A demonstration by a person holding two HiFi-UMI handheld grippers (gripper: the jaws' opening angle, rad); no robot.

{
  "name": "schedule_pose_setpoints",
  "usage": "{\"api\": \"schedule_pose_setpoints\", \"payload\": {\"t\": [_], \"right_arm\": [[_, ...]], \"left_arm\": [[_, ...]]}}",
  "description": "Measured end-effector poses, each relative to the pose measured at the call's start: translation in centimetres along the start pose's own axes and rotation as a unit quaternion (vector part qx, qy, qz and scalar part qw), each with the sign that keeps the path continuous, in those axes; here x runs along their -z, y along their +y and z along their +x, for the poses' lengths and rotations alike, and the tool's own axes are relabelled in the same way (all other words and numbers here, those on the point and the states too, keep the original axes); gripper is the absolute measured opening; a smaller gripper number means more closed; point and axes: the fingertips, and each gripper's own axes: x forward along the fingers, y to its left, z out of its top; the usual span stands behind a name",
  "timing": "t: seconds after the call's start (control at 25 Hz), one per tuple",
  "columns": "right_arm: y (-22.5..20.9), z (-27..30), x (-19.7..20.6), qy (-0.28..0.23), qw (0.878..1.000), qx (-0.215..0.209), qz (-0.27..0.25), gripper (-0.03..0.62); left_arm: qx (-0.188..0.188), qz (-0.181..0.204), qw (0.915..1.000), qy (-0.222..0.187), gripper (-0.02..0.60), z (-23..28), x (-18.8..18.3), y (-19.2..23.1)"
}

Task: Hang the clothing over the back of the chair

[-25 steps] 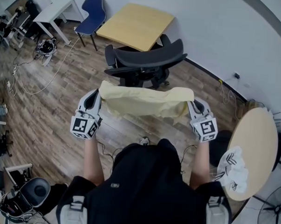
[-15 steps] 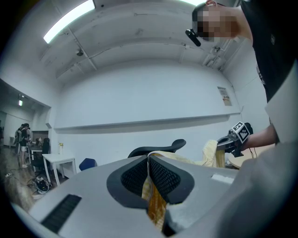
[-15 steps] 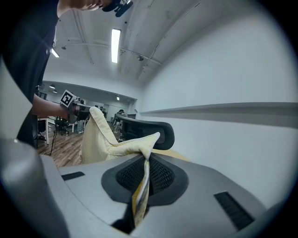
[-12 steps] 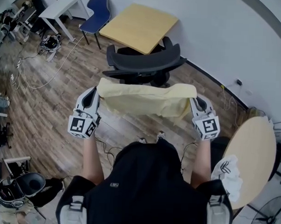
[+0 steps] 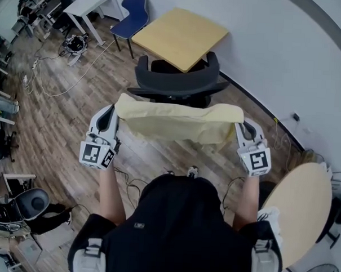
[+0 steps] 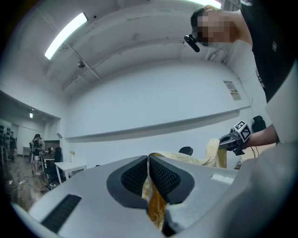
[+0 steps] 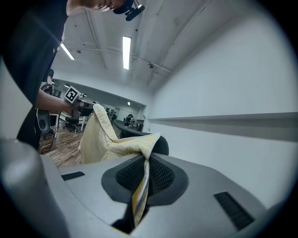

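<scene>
A pale yellow garment (image 5: 178, 120) is stretched flat between my two grippers at chest height. My left gripper (image 5: 116, 109) is shut on its left corner; the yellow cloth (image 6: 153, 197) is pinched between the black pads. My right gripper (image 5: 240, 125) is shut on the right corner, with the cloth (image 7: 139, 190) clamped between its pads. The black office chair (image 5: 178, 82) stands just beyond the garment with its curved backrest facing me. The garment's far edge hangs in front of that backrest and a little above it.
A light wooden table (image 5: 180, 36) stands behind the chair by the white wall. A blue chair (image 5: 132, 15) and a white desk (image 5: 93, 2) are at the far left. A round wooden table (image 5: 296, 220) is at my right. Cables (image 5: 54, 88) run over the wooden floor.
Both grippers have carried the spread garment upward and toward the black chair. The chair's backrest now lies closer to the garment's far edge.
</scene>
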Motion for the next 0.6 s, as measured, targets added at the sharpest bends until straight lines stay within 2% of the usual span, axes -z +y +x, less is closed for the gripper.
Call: {"api": "schedule_pose_setpoints", "payload": {"t": [0.36, 0.6], "right_arm": [[-2.5, 0.3, -1.6, -0.042, 0.998, -0.049, -0.025, 0.006], [-3.6, 1.5, -3.2, -0.078, 0.995, -0.061, -0.019, 0.006]], "left_arm": [[-0.054, 0.001, 0.9984, -0.017, 0.012, -1.0, -2.1, -1.5], [-0.080, 0.022, 0.9963, -0.023, 0.012, -1.3, -3.8, -1.3]]}}
